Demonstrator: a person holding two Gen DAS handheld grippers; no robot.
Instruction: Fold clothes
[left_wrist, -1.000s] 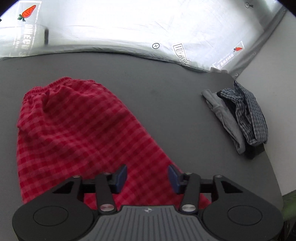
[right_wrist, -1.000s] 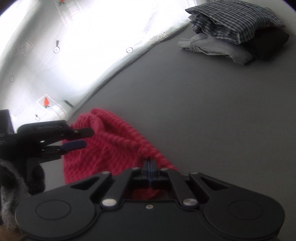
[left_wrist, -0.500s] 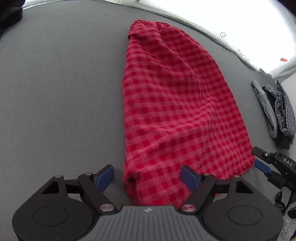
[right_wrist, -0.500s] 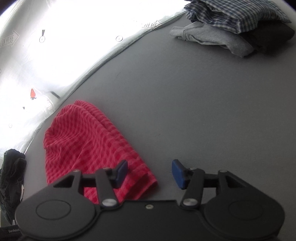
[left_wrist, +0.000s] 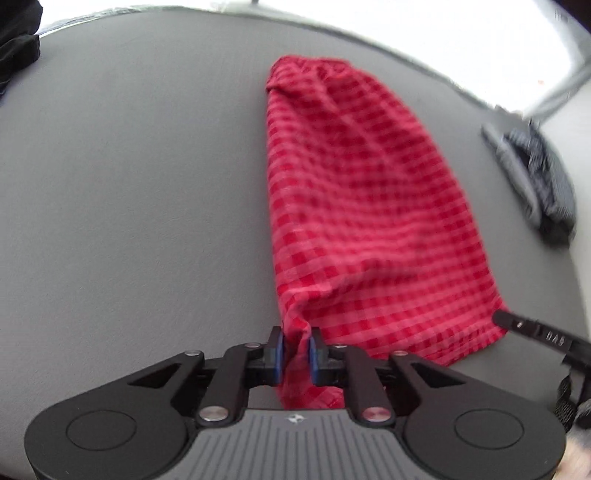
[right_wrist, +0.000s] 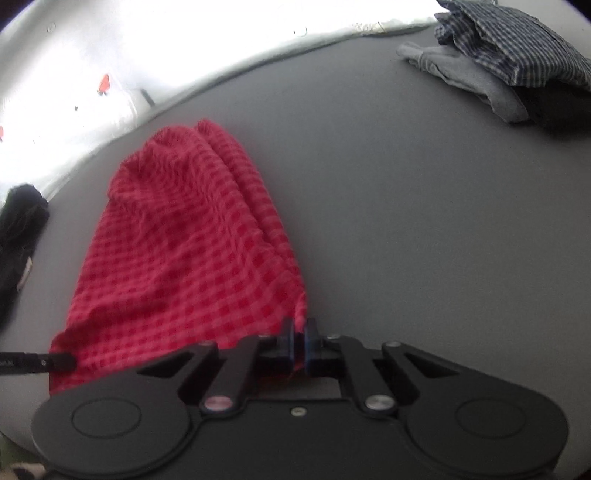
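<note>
Left tongs: my left gripper (left_wrist: 295, 350) had its blue pads nearly together, with a bunched corner of the red checked cloth (left_wrist: 365, 206) pinched between them at the near left edge.
Right tongs: my right gripper (right_wrist: 299, 345) was closed down the same way on the near right corner of the red checked cloth (right_wrist: 184, 254); only a thin strip of fabric showed between the pads.
Cloth position: I saw it lying lengthwise on the grey table (left_wrist: 129, 192), gathered end far from me, the near hem stretched between my two grippers.
Cloth shape: it was wrinkled, with long folds running along its right side in the right wrist view.
Cross view, left: the tip of the right gripper (left_wrist: 517, 325) showed at the cloth's near right corner.
Cross view, right: the tip of the left gripper (right_wrist: 55, 362) showed at the near left corner.
Folded pile: a stack of clothes (right_wrist: 509, 62), blue check on top of plain grey, sat well apart at the far right of the table.
Dark item: a black garment (right_wrist: 18, 229), I think, lay at the left edge; the picture was too blurred to be sure.
</note>
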